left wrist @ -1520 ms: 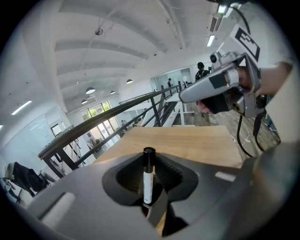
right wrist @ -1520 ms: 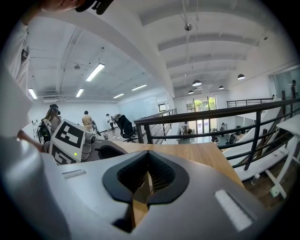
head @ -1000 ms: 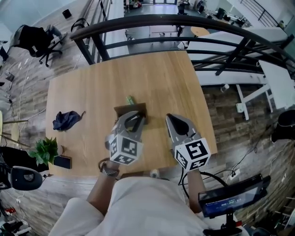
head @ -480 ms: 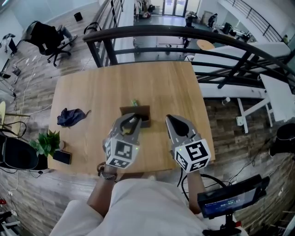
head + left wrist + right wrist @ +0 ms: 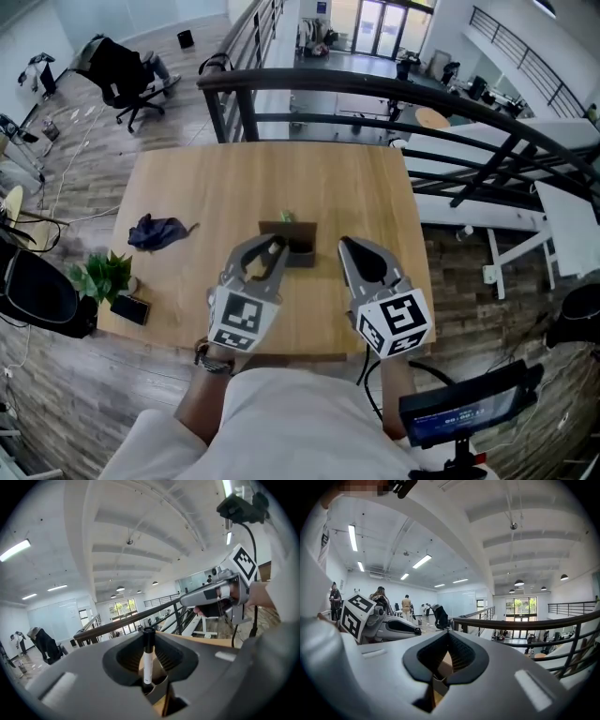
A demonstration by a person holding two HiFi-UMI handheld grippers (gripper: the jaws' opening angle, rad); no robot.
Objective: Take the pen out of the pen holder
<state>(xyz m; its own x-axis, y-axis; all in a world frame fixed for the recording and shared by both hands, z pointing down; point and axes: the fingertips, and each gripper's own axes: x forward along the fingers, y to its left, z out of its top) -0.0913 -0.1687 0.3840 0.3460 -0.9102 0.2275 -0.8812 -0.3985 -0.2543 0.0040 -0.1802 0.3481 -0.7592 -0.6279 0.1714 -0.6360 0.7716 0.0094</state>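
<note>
Pen, white w/ black cap, upright and clamped betw. jaws of left hand-held gripper, out of brown pen holder, which sits mid-table just beyond gripper tip. Sth green pokes from holder. Right hand-held gripper, right of holder, has jaws nearly together, nothing in them. Dark cloth lies at left.

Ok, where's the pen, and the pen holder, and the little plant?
pen [image 5: 147, 660], left gripper view, on its white barrel between the jaws.
pen holder [image 5: 302, 249], head view, on the brown right part of it.
plant [image 5: 101, 274], head view, on its green leaves.
</note>
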